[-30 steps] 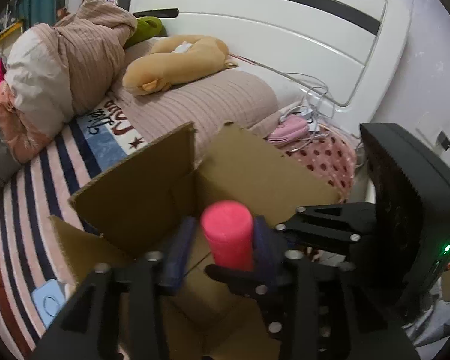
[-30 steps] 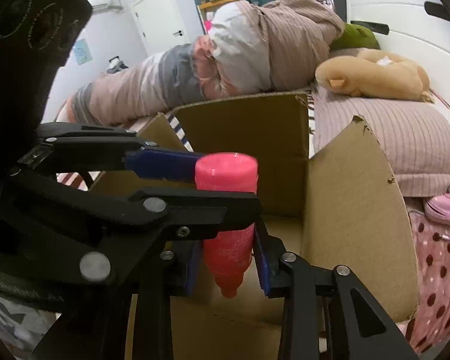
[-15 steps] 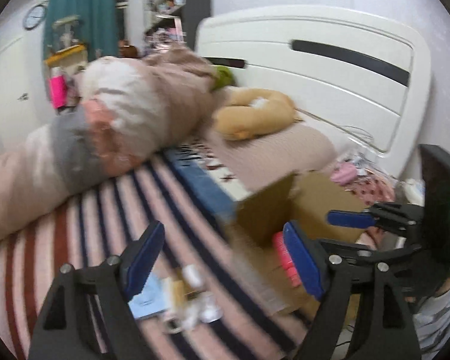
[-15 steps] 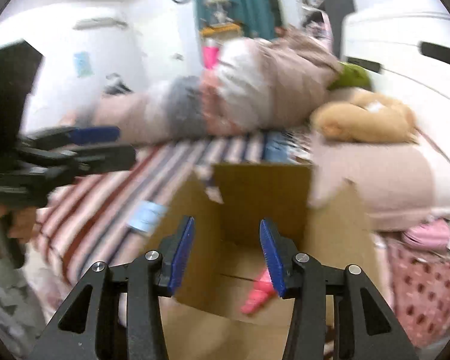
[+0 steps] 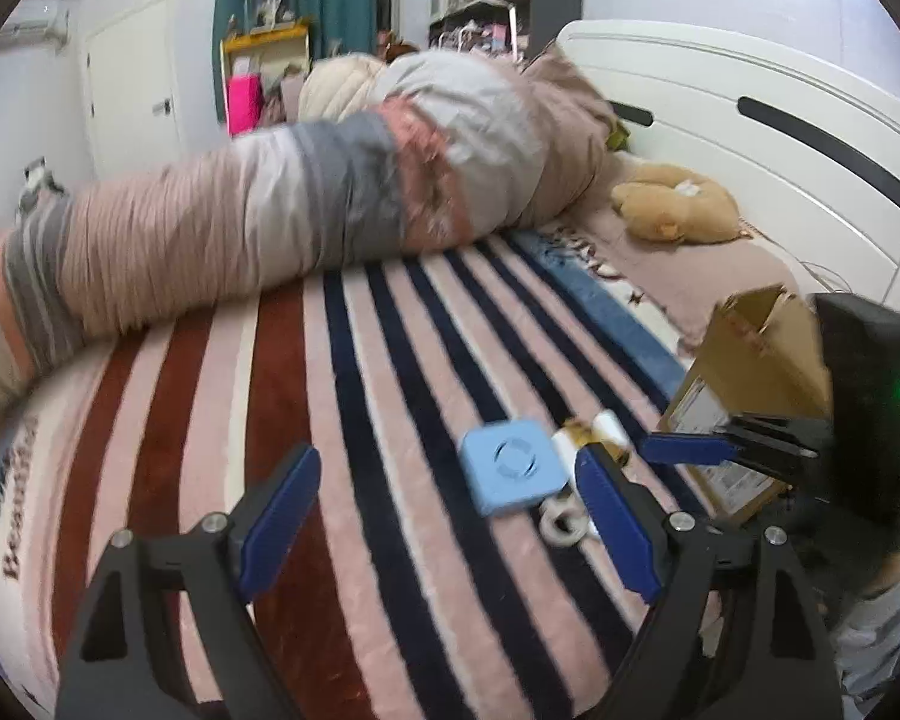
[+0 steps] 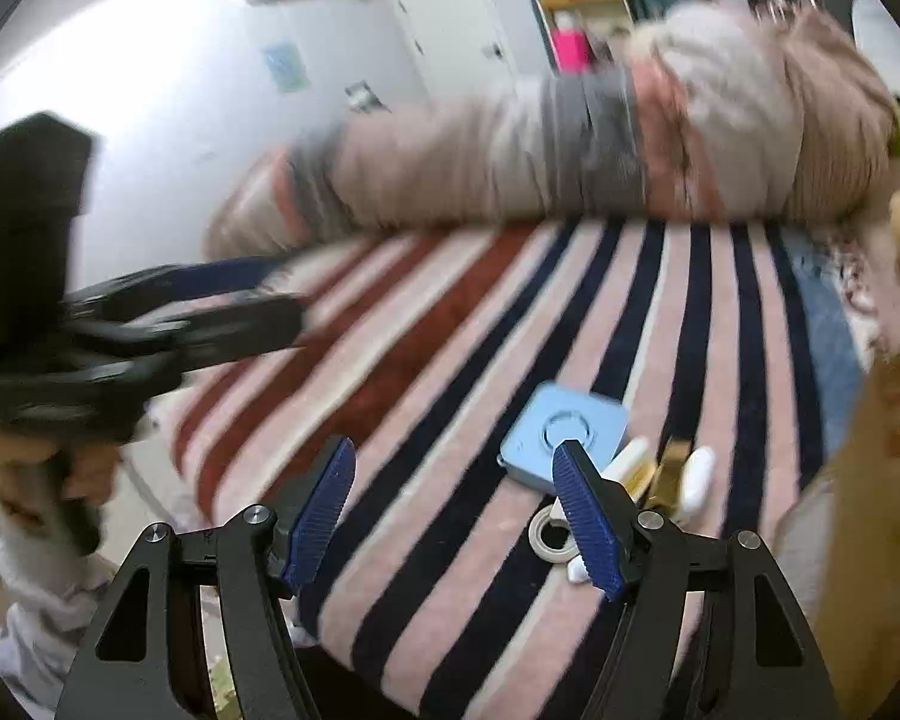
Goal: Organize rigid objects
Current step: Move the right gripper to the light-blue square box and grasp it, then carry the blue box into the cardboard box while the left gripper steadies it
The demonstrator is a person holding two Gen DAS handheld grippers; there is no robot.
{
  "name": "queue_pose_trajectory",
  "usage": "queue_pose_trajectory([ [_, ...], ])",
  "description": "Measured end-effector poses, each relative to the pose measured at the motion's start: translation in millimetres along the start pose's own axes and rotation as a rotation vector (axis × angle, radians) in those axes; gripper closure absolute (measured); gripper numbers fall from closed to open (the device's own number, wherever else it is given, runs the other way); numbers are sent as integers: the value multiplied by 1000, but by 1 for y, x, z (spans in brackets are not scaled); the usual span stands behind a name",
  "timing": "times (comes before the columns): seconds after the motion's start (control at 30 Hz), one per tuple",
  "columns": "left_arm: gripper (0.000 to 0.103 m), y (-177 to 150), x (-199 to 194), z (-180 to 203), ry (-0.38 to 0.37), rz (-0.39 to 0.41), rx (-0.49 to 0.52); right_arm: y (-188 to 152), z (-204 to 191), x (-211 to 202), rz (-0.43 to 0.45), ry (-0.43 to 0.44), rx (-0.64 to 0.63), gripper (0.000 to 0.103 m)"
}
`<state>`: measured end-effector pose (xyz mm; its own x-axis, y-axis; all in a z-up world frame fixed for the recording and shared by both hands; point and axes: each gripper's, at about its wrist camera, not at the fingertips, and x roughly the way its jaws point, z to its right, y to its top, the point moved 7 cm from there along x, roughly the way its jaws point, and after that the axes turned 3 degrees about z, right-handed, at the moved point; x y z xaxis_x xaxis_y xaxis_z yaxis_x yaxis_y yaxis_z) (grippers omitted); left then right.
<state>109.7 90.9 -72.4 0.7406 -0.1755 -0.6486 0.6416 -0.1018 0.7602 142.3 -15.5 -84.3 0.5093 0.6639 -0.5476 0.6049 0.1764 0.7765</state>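
Observation:
A light blue square box (image 5: 509,467) lies on the striped blanket (image 5: 354,420), also in the right wrist view (image 6: 564,429). Beside it lie a white tape ring (image 5: 563,523), a white tube (image 6: 630,461) and other small items (image 6: 696,477). The cardboard box (image 5: 750,384) stands at the right; its inside is hidden. My left gripper (image 5: 444,510) is open and empty, above the blanket left of the blue box. My right gripper (image 6: 456,510) is open and empty, just in front of the items. The right gripper also shows in the left wrist view (image 5: 726,450), and the left in the right wrist view (image 6: 234,300).
A rolled duvet (image 5: 306,204) lies across the far side of the bed. A tan plush toy (image 5: 672,210) rests on the pillows by the white headboard (image 5: 750,120). The bed edge drops off at the lower left (image 6: 168,492).
Both grippers held a pink bottle over the cardboard box, let it go into the box and opened. Both have swung left, away from the box, toward the items on the blanket.

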Motion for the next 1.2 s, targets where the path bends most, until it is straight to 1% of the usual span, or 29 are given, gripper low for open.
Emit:
queue_pose_trajectory([
  [0.1,18,-19,15,-14,-46,-29,-38,-7,18,42,-68,-28,34,37],
  [0.13,18,-22,22,-13,-61,-34,-50,-10,24,53,-84,-49,41,37],
  [0.23,18,-31,37,-15,-86,-42,-72,-12,49,88,-141,-170,67,37],
  [0.27,18,-34,42,-16,-86,-45,-72,-12,58,98,-153,-199,80,37],
  [0.3,18,-34,47,-18,-84,-47,-72,-12,63,103,-155,-205,85,37],
  [0.33,18,-38,52,-21,-80,-51,-74,-10,67,110,-159,-210,95,34],
  [0.37,18,-41,55,-23,-79,-55,-79,-7,69,114,-160,-211,107,24],
  [0.43,18,-44,61,-30,-85,-59,-98,-1,68,124,-165,-198,116,9],
  [0.57,18,-50,68,-40,-90,-62,-129,2,67,139,-190,-258,92,2],
  [0.6,18,-50,68,-41,-89,-58,-131,1,65,141,-191,-268,77,2],
  [0.63,18,-50,68,-43,-89,-56,-134,2,59,141,-177,-242,61,2],
  [0.73,18,-49,66,-47,-86,-53,-147,-1,39,141,-165,-83,39,3],
  [0.77,18,-49,64,-48,-86,-51,-149,-2,35,140,-168,-74,20,4],
  [0.83,18,-48,63,-50,-83,-47,-151,-4,34,136,-174,-105,2,5],
  [0.93,18,-48,62,-51,-82,-43,-155,-8,43,130,-164,-185,54,5],
  [1.0,18,-49,62,-51,-81,-46,-149,-13,42,133,-171,-188,68,5],
  [1.1,18,-50,65,-53,-79,-54,-143,-21,37,144,-200,-148,76,5],
  [1.13,18,-51,65,-54,-76,-56,-146,-22,35,148,-205,-167,70,5],
  [1.17,18,-51,66,-55,-75,-58,-150,-21,34,151,-202,-187,58,8],
  [1.2,18,-52,66,-56,-77,-61,-158,-20,34,154,-195,-200,47,18],
])
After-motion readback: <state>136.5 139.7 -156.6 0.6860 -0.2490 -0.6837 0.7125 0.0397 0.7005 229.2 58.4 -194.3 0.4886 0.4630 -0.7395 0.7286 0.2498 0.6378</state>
